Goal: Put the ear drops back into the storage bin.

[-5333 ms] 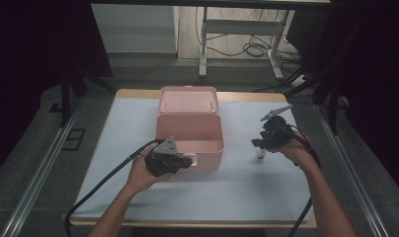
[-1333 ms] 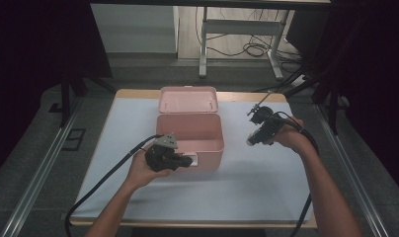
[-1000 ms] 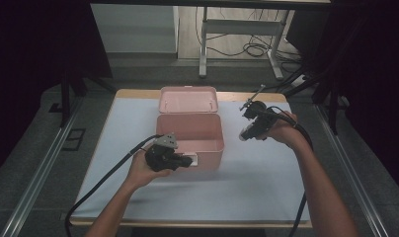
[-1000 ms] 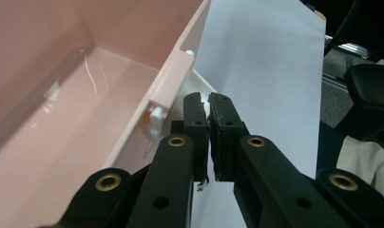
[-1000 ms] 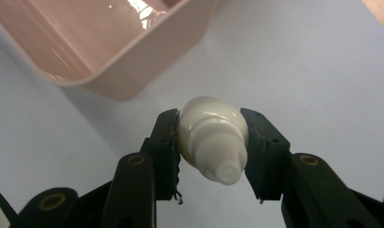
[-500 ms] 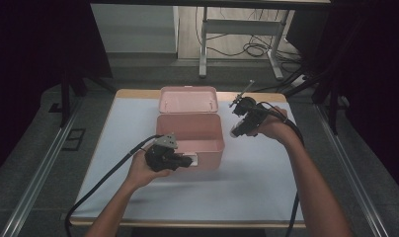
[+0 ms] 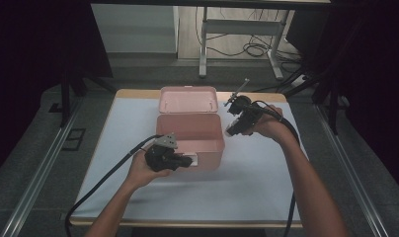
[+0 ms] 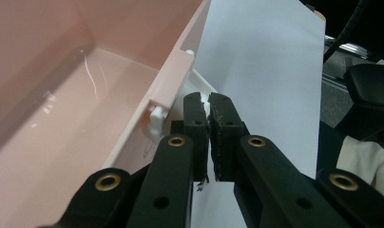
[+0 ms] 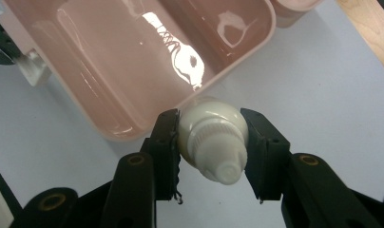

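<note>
Two tongs at work on one pink box (image 7: pixel 190 133) with its lid (image 7: pixel 187 98) flipped open behind it, on the white surface (image 7: pixel 257 182).

High view: left tongs (image 7: pixel 190 161) sit at the box's near wall, by the white latch (image 7: pixel 193 160). Right tongs (image 7: pixel 231 132) hang just off the box's right rim, above the surface.

Left gripper view: left tongs (image 8: pixel 208 102) are closed, pads pinched on the white latch tab (image 8: pixel 196 83) at the front wall. The box interior (image 8: pixel 62 95) looks bare.

Right gripper view: right tongs (image 9: pixel 210 128) are about half open, clamped on a white ribbed-cap bottle (image 9: pixel 211 140), cap end toward the camera. The bottle sits over the surface just outside the box rim (image 9: pixel 218 78), not yet inside.

Risks, my read: the bottle is round and slick, so a tilt or a knock on the rim could let it slip out and roll across the surface. If the left tongs slip off the latch, the box can skid.

Obstacles: only the right wall of the box lies between the bottle and the interior. Cables trail off both hands, well apart from the box. Floor rails and a desk frame beyond are out of reach.
</note>
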Demonstrator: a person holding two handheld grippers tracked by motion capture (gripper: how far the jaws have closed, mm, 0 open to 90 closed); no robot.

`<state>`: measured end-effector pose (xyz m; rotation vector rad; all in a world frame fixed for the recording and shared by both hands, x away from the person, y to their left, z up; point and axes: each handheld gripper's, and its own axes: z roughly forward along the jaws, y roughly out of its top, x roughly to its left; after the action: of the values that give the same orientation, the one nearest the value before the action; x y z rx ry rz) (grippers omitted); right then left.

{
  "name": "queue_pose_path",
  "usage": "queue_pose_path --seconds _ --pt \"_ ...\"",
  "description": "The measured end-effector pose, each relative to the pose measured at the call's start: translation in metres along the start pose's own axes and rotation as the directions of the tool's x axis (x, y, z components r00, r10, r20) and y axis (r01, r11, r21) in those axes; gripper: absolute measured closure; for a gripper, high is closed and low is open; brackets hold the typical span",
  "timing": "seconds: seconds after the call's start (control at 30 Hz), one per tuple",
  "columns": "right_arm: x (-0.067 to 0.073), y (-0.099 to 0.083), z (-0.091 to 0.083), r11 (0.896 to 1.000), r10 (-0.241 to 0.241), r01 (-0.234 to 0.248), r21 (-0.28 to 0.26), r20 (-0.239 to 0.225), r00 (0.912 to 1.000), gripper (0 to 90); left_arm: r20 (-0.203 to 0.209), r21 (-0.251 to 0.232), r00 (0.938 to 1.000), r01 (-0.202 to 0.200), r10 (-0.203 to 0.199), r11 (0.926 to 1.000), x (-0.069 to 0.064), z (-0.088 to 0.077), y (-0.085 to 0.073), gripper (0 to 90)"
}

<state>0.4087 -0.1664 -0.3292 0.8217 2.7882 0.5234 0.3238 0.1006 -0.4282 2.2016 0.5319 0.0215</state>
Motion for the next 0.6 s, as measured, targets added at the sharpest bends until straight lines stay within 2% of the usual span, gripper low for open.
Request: queue_pose_path --seconds 0.1,0.4,0.6 --pt "0.002 0.003 0.0 1.0 -0.016 0.016 -0.005 -0.001 0.9999 60.1 0.0 0.001 1.0 0.0 0.0 1.0 0.0 0.0 0.0 86.7" --pt "0.005 0.013 -0.001 1.0 -0.02 0.02 -0.009 0.002 0.9998 60.1 -0.001 0.004 1.0 -0.001 0.001 1.0 0.0 0.0 0.0 86.6" --pt "0.007 0.024 0.005 1.0 -0.025 0.025 -0.01 -0.009 0.9996 60.1 0.0 0.003 1.0 -0.002 0.002 1.0 0.0 0.0 0.0 86.6"
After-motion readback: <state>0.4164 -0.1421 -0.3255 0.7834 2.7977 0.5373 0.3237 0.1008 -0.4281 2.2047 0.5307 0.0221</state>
